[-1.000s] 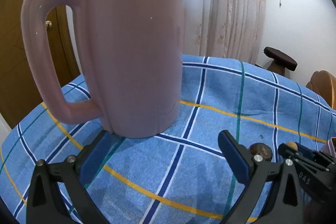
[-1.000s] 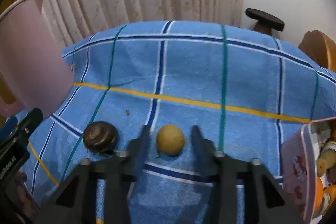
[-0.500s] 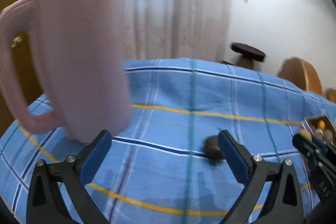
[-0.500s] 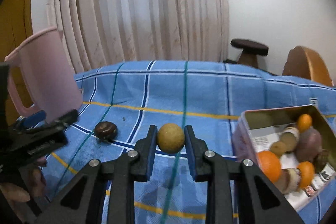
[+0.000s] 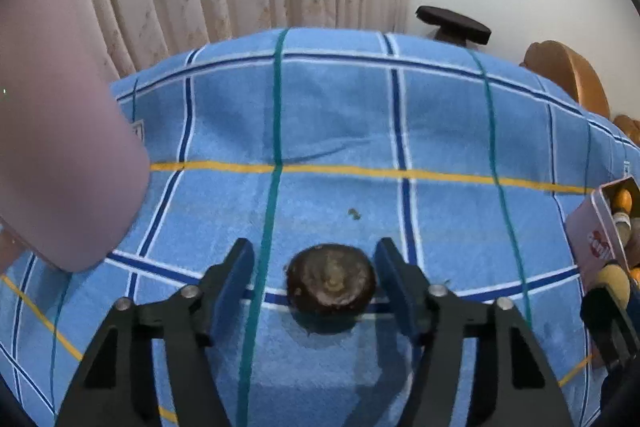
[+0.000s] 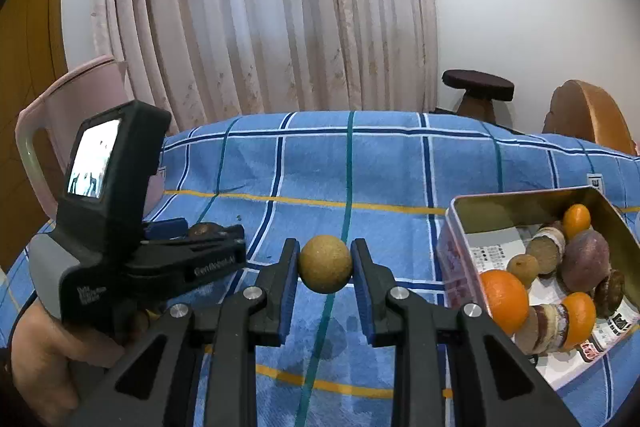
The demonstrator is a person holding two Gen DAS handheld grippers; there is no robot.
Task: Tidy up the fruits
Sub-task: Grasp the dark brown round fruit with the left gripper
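Observation:
A dark brown round fruit (image 5: 331, 285) lies on the blue checked cloth (image 5: 340, 131), between the fingers of my left gripper (image 5: 316, 285), which is open with a gap on each side of the fruit. My right gripper (image 6: 325, 265) is shut on a tan round fruit (image 6: 325, 263) and holds it above the cloth. A pink tin (image 6: 520, 203) at the right holds several fruits, among them an orange (image 6: 505, 297). The left gripper also shows in the right wrist view (image 6: 200, 233) at the left, around the brown fruit (image 6: 203, 228).
A tall pink jug (image 5: 60, 131) stands at the left of the table, close to the left gripper. A dark stool (image 6: 478, 87) and a wooden chair back (image 6: 588, 115) stand beyond the table. Curtains hang behind.
My left gripper swung right from the pink jug and came down around the brown fruit. My right gripper closed on the tan fruit and lifted it toward the tin.

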